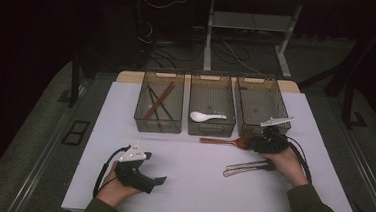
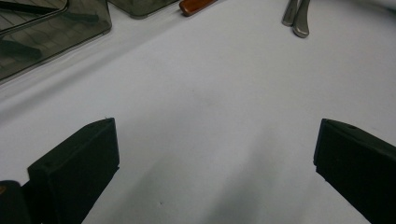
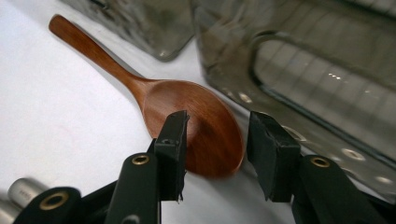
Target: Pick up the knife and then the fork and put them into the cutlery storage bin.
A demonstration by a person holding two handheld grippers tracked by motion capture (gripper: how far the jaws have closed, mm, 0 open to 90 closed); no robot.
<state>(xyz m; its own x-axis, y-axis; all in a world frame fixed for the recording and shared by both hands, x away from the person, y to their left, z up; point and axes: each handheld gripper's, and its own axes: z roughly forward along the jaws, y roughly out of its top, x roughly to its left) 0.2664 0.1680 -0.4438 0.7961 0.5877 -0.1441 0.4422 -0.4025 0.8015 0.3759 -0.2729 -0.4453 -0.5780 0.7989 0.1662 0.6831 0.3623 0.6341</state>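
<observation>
Right claw astride smooth, oval, reddish wooden spoon bowl.

Overhead view; two close table-level views

The left gripper lies low near the table's front edge, held in the left hand, jaws spread wide. The right gripper is extended forward, jaws partly apart, right hand behind it.

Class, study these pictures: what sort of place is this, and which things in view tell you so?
Probably a lab or recording workspace, not a kitchen: a white table with three clear bins for sorting cutlery, loose cables on the floor behind it, dark surroundings, and a hand-held right gripper at a wooden spoon.
</observation>
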